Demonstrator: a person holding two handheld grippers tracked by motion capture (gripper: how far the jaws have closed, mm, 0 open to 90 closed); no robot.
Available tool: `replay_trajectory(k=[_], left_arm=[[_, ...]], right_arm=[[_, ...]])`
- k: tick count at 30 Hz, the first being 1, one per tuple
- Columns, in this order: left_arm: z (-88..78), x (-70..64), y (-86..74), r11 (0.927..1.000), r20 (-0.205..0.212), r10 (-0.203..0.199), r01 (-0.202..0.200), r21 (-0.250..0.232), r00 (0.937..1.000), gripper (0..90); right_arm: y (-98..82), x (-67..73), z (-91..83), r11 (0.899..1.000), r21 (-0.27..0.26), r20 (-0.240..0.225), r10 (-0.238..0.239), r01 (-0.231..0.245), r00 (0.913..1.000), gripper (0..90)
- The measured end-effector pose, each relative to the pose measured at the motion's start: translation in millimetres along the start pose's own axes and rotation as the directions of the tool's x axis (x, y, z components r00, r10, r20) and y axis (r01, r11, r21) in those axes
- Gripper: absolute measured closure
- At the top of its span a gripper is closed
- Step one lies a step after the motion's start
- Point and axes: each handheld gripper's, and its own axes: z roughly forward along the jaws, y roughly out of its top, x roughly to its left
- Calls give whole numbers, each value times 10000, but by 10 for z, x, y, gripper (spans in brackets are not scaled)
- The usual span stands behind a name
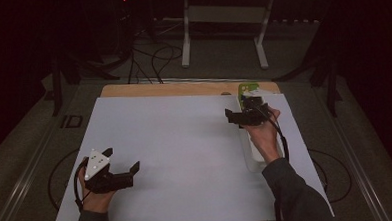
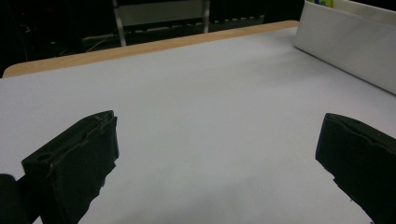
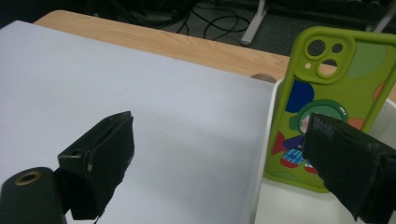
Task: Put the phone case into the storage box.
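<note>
Now the right gripper (image 3: 219,163) hovers with its jaws spread wide at the white tray (image 3: 266,140), just in front of the green phone case (image 3: 327,93) that stands upright inside, leaning on the tray's far end. Well apart, the left gripper (image 2: 219,163) rests open, low over the white sheet (image 1: 175,141).

Both arms wear dark grey sleeves; the black left gripper (image 1: 121,161) carries a pale three-cornered plate, and black cables trail from each.
</note>
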Motion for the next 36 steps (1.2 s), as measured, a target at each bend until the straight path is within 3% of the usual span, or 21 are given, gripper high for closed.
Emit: replay_trajectory(k=[14,24,36], left_arm=[[-2,4,0,10000,4,-19,19,-12,10000,1],[7,2,-5,10000,56,10,-10,16,10000,1],[-14,14,-10,9999,184,49,-48,-97,9998,0]], right_arm=[[-168,92,-174,9992,-394,-712,-56,28,9974,85],[-318,207,-330,9972,-685,-1151,-384,306,9926,84],[-507,321,-547,9917,-1245,-1901,-541,306,9803,83]])
